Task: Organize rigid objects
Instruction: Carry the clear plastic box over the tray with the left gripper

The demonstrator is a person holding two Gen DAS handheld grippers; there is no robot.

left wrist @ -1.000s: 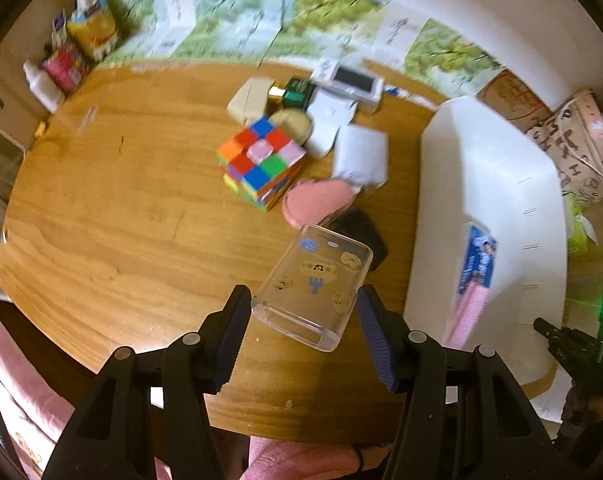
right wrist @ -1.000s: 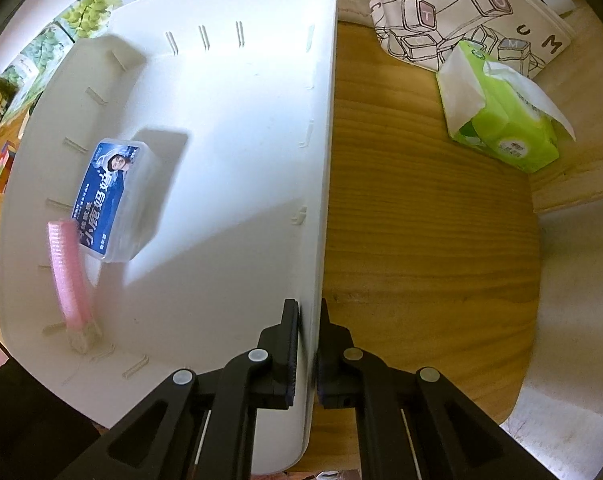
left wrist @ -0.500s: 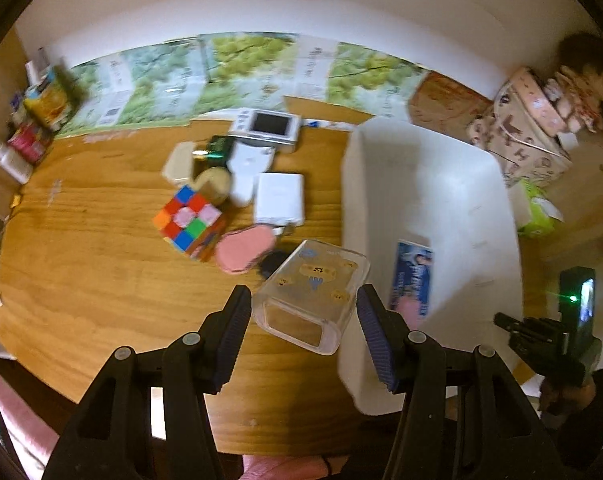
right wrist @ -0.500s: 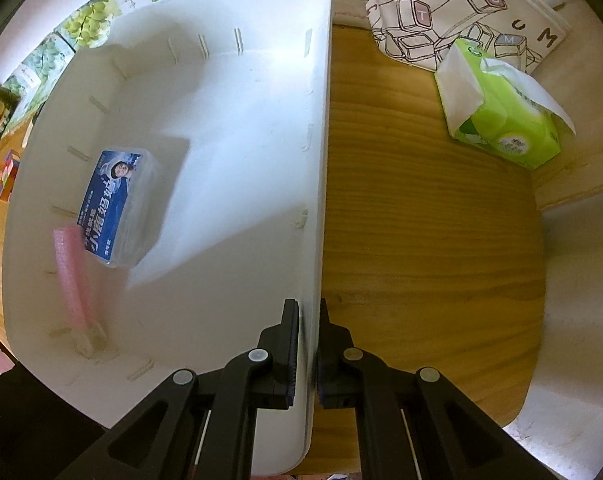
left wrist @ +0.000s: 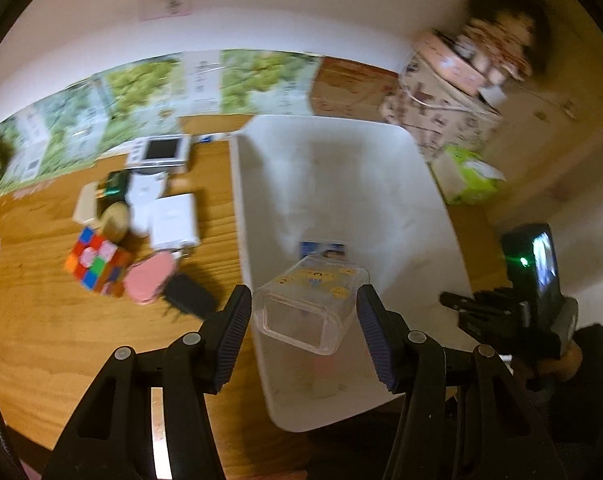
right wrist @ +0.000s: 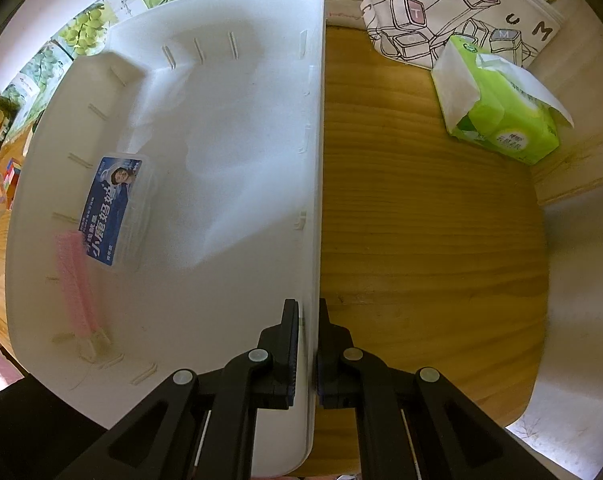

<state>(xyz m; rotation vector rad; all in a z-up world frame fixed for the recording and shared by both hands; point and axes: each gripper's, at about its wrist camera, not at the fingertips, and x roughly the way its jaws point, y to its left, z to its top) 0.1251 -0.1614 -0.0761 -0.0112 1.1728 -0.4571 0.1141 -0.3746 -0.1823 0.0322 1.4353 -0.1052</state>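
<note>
Over the white plastic bin's (left wrist: pixel 401 216) left rim, left gripper (left wrist: pixel 303 322) clamped on clear sticker-printed plastic box (left wrist: pixel 311 304), right gripper (right wrist: pixel 304 354) pinching right wall; next lower, release inside.

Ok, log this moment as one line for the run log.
left gripper: holds clear box over white bin | right gripper: clamps bin wall | in bin: blue-label box, pink brush

Left wrist view showing motion blur, warm dim light; right wrist view staying sharp, brighter; fisheye bending edges.
</note>
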